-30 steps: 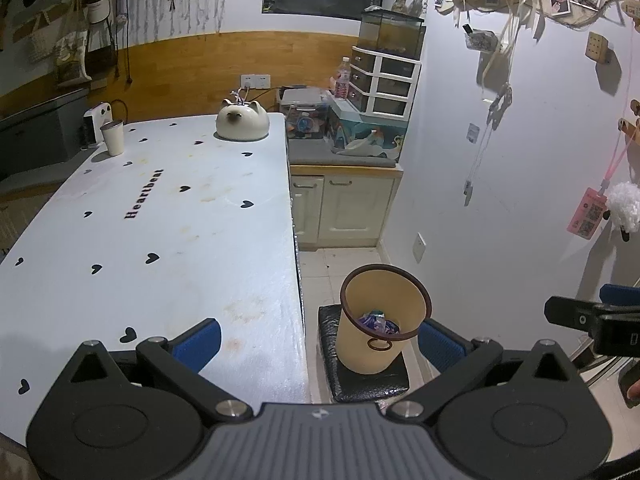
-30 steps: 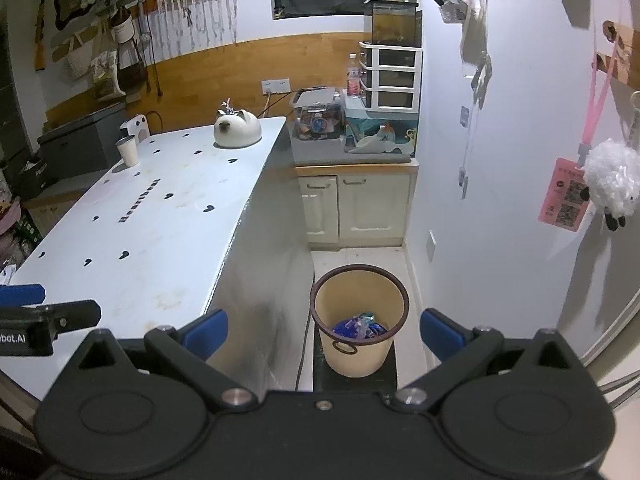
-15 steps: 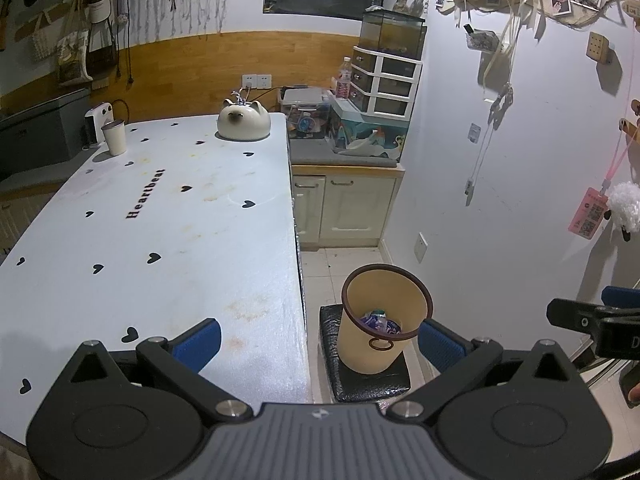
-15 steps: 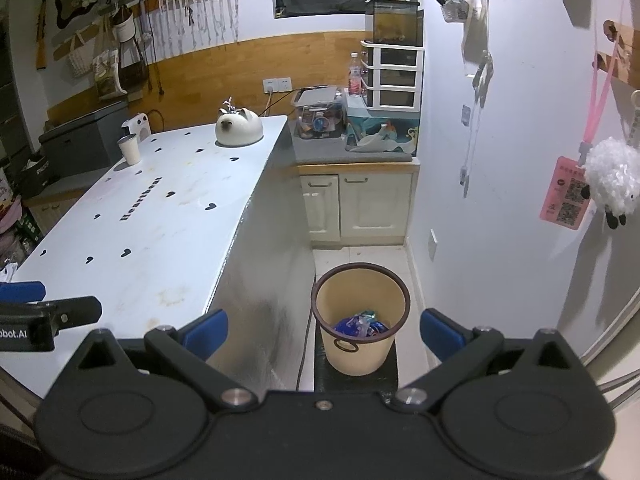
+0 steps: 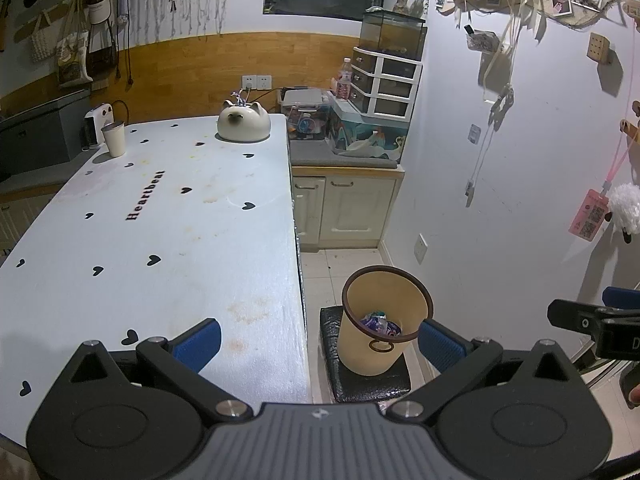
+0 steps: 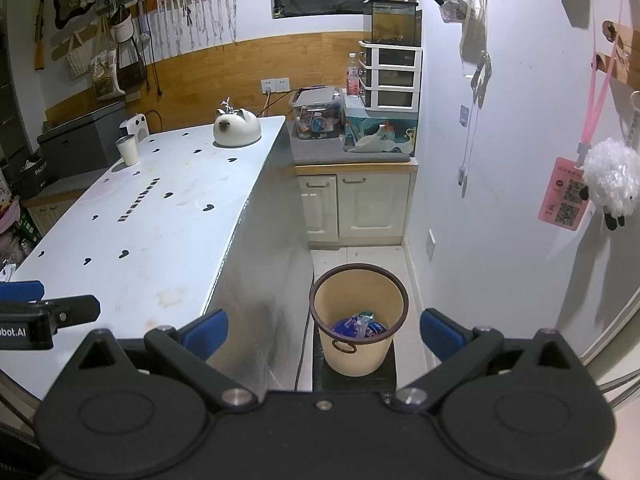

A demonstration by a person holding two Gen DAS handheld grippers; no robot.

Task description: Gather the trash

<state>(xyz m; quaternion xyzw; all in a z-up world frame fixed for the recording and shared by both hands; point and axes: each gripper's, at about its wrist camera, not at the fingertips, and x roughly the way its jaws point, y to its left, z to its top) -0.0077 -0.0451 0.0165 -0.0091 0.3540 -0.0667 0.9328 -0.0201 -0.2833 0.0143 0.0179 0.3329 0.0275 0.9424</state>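
Note:
A tan waste bin [image 5: 384, 320] with a dark rim stands on a black mat [image 5: 360, 380] on the floor, right of the table. Blue and purple wrappers [image 5: 378, 322] lie in its bottom; they also show in the right wrist view [image 6: 358, 326], inside the bin [image 6: 358, 344]. My left gripper [image 5: 320, 340] is open and empty, held over the table's near right corner. My right gripper [image 6: 324, 332] is open and empty, above and in front of the bin. Each gripper's side shows in the other's view, the right one [image 5: 588, 320] and the left one [image 6: 48, 312].
A white table [image 5: 160, 240] with black hearts holds a cat-shaped pot [image 5: 243, 122] and a paper cup [image 5: 114, 138] at its far end. A cream cabinet [image 5: 346, 208] with boxes stands behind the bin. A white wall [image 5: 500, 200] with hanging items runs on the right.
Both views have shifted very slightly. The grippers stay open and the bin has not moved.

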